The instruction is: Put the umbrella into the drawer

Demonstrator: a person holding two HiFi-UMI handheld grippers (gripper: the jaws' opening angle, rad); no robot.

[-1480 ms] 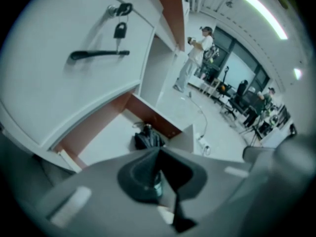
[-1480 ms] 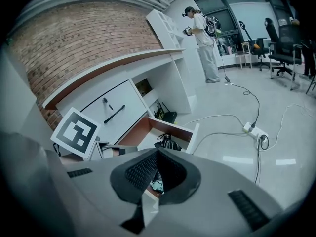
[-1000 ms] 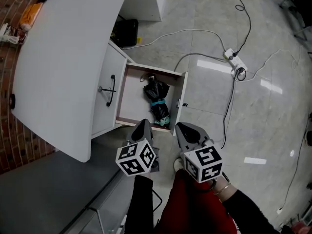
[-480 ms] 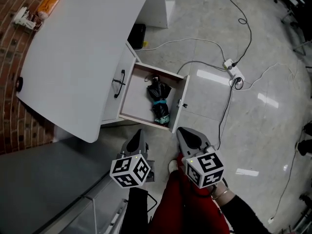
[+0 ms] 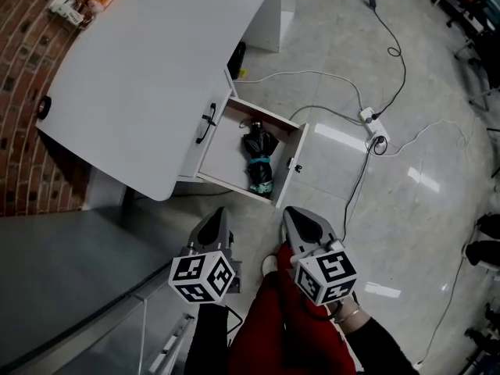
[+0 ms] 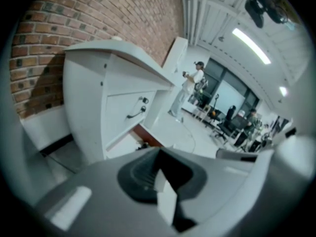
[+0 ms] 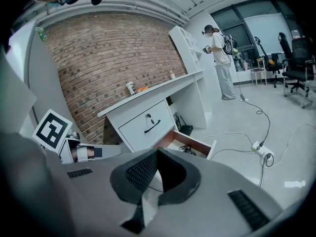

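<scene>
The black folded umbrella [image 5: 258, 158] with a teal strap lies inside the open bottom drawer [image 5: 294, 165] of the white desk [image 5: 156, 76]. My left gripper [image 5: 216, 223] and right gripper [image 5: 301, 223] hang side by side above the floor, well back from the drawer's front. Both are shut with nothing between the jaws. In the right gripper view the closed jaws [image 7: 157, 153] point toward the open drawer [image 7: 193, 141], where a dark bit of the umbrella [image 7: 187, 149] shows. The left gripper view has its shut jaws [image 6: 159, 154] below the desk's drawers.
A closed upper drawer with a black handle [image 5: 208, 123] sits above the open one. A power strip [image 5: 373, 122] and cables trail across the tiled floor. A black box [image 5: 237, 59] stands under the desk. A person [image 7: 219, 58] stands far off by shelves. A brick wall backs the desk.
Both grippers have risen and drawn back from the drawer, which now looks smaller and farther off. The umbrella stays in the drawer.
</scene>
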